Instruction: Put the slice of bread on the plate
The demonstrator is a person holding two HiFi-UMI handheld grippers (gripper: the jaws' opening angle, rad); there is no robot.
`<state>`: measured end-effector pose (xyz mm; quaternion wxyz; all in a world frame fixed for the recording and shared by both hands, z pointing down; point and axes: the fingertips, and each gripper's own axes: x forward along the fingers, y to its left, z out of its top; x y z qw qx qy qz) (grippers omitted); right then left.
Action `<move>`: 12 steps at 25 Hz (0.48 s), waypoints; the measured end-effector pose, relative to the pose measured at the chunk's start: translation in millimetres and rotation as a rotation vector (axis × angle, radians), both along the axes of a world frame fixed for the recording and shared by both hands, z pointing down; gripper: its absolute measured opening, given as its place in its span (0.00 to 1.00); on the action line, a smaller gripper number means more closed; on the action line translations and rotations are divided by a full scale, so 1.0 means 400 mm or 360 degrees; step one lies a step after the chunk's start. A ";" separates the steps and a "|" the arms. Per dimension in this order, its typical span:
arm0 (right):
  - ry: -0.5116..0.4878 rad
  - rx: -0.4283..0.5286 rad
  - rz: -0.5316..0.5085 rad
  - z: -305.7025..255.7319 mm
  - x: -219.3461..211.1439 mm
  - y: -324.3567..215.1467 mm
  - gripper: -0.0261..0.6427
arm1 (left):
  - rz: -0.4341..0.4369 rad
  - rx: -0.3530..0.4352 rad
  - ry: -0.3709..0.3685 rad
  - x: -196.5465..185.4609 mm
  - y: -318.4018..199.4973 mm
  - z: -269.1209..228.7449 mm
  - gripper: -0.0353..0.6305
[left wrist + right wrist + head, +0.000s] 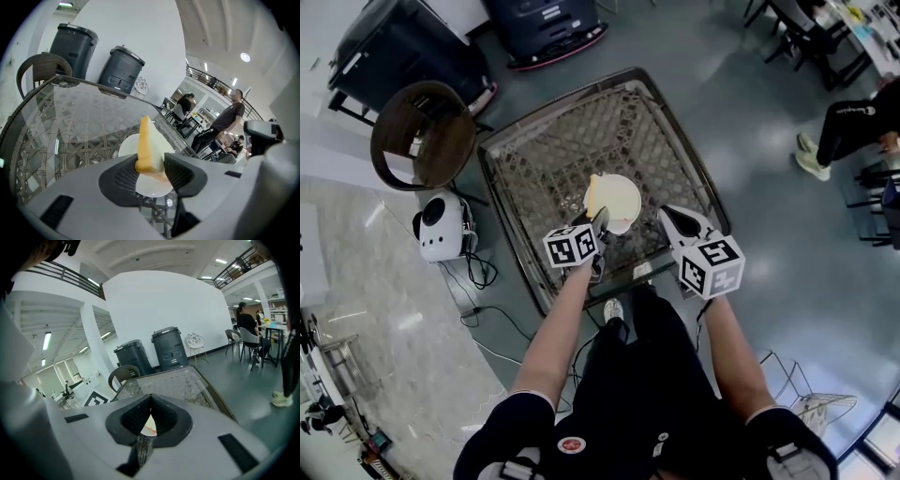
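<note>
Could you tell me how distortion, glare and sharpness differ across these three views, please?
Head view: sharp, evenly lit, with pale reflections on the glossy floor. Left gripper view: strong fisheye bending of the table rim, slice of bread sharp. Right gripper view: dark vignetted corners, bright ceiling lights.

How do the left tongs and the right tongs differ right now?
The left tongs have a slice of bread upright between their jaws, over the plate; the right tongs have nothing between theirs. Left jaws stand apart, right jaws together. Both point down toward the table.
</note>
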<state>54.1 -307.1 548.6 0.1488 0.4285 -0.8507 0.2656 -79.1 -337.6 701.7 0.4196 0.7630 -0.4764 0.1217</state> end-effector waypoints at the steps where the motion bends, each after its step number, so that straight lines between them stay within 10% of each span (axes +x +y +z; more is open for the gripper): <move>1: -0.0005 -0.0003 0.0005 -0.001 0.000 0.000 0.05 | -0.0011 -0.0007 -0.0014 -0.005 -0.001 0.003 0.28; 12: -0.0032 -0.0009 0.0022 0.010 0.005 0.007 0.05 | -0.0091 -0.0104 -0.0039 -0.029 -0.001 0.062 0.32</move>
